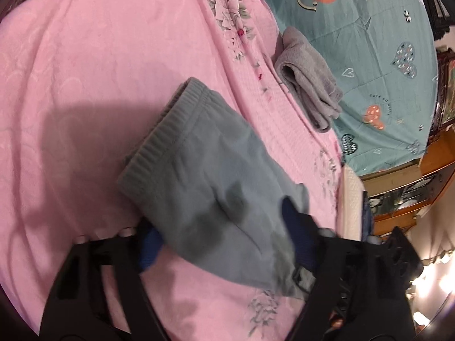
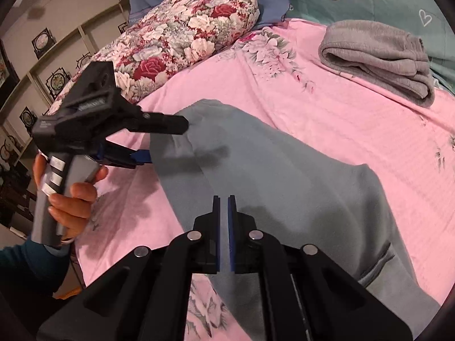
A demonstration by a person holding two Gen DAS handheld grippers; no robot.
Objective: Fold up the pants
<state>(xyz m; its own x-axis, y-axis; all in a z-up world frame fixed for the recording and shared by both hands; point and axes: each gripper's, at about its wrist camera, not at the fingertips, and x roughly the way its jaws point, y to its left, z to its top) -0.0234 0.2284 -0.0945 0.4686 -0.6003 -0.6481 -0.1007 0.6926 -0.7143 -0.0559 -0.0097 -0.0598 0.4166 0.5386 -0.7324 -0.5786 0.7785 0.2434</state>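
Note:
Grey-green pants [image 1: 204,187] lie folded on a pink bedspread [image 1: 99,85], ribbed waistband away from my left gripper. My left gripper [image 1: 224,236] is open, its blue-padded fingers [image 1: 298,238] wide on either side of the pants' near end. In the right wrist view the pants [image 2: 284,187] stretch across the pink bedspread [image 2: 355,130], and the left gripper [image 2: 159,142] sits at their far edge, one finger above the cloth and one below. My right gripper [image 2: 223,213] hovers over the pants, its blue pads nearly together with nothing between them.
A folded light-grey garment [image 1: 310,85] lies at the seam between the pink cover and a teal heart-print sheet [image 1: 369,42]; it also shows in the right wrist view [image 2: 378,56]. A floral pillow [image 2: 182,39] lies at the head. Wooden furniture [image 1: 412,187] stands beside the bed.

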